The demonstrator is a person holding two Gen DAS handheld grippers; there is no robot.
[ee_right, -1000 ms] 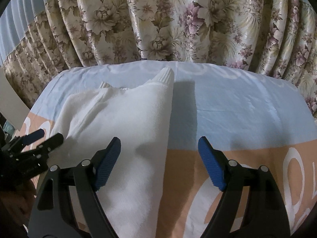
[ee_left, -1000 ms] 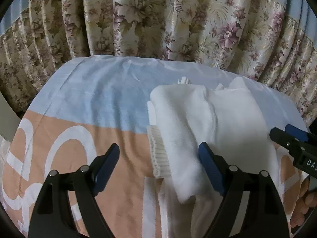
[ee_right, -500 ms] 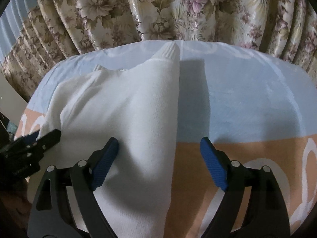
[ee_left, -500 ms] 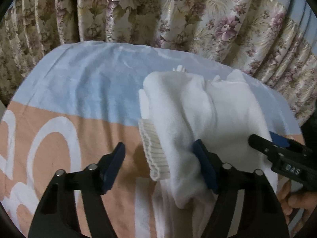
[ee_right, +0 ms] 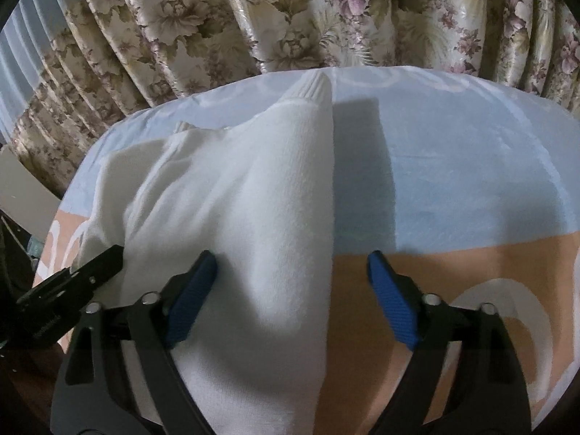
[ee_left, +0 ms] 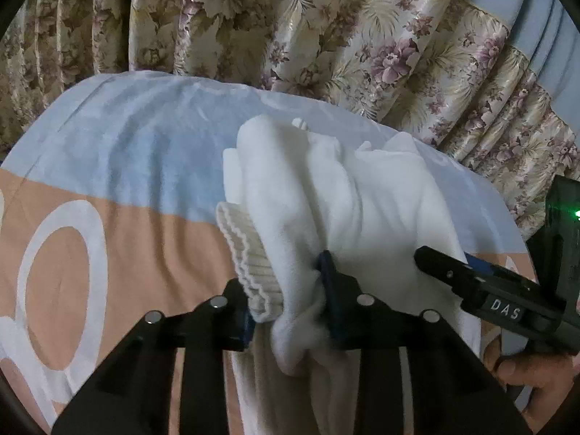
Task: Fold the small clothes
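Note:
A white knit sweater (ee_left: 377, 195) lies partly folded on the bed, one sleeve with a ribbed cuff (ee_left: 250, 268) laid back over its left side. My left gripper (ee_left: 286, 301) has its jaws closing on that sleeve, and both blue pads press into the fabric just beside the cuff. In the right wrist view the sweater (ee_right: 235, 188) fills the left half. My right gripper (ee_right: 291, 290) straddles its right edge with jaws closing. Its left pad rests on the cloth and its right pad hangs over bare sheet. The fabric between them is not pinched.
The bed sheet (ee_left: 119, 166) is light blue at the back and orange with big white letters at the front. Floral curtains (ee_right: 290, 18) hang close behind the bed. A hand (ee_left: 525, 369) holds the right gripper's handle. The left gripper's tip (ee_right: 94, 272) shows at the sweater's left.
My left jaws have drawn in from wide apart until they pinch the folded sleeve. My right gripper has sunk closer to the sweater's right edge and its jaws have narrowed a little.

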